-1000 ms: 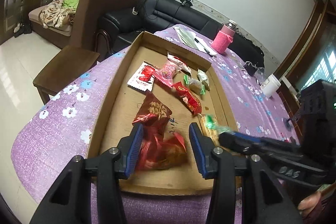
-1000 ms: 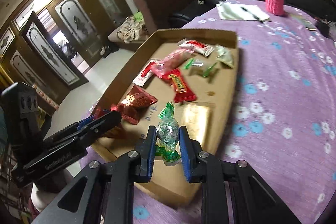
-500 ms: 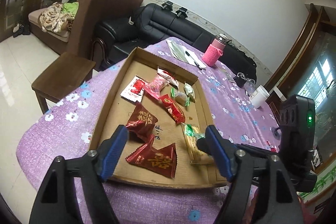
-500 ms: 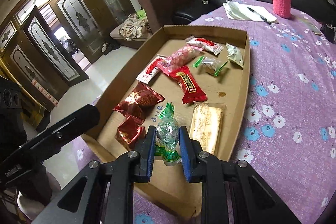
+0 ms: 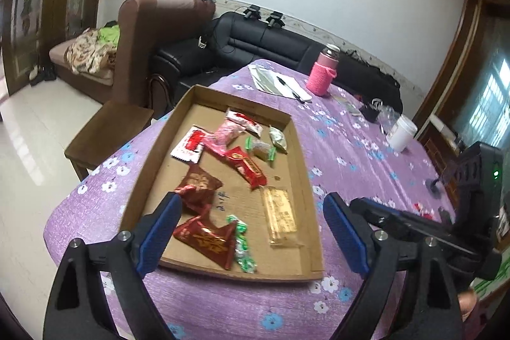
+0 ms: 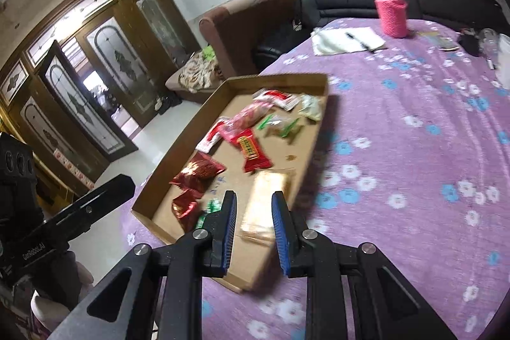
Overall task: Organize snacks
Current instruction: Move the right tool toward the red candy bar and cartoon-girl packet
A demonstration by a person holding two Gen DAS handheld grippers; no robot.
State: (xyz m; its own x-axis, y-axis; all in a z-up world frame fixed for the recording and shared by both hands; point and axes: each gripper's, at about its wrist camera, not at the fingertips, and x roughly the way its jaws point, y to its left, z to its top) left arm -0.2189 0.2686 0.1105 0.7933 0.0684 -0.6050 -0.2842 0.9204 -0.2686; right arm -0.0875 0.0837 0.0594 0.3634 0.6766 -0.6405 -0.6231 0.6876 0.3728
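My left gripper (image 5: 251,231) is wide open and holds nothing; it hangs above the near end of the cardboard tray (image 5: 299,155). My right gripper (image 6: 253,223) is also open and empty, with a smaller gap. All the snacks lie in the tray: the green candy (image 5: 242,241) beside a red packet (image 5: 204,236), the golden bar (image 5: 281,214) near the right wall. I judge I am between two picks; next I must choose one snack and lower the fingers around it.
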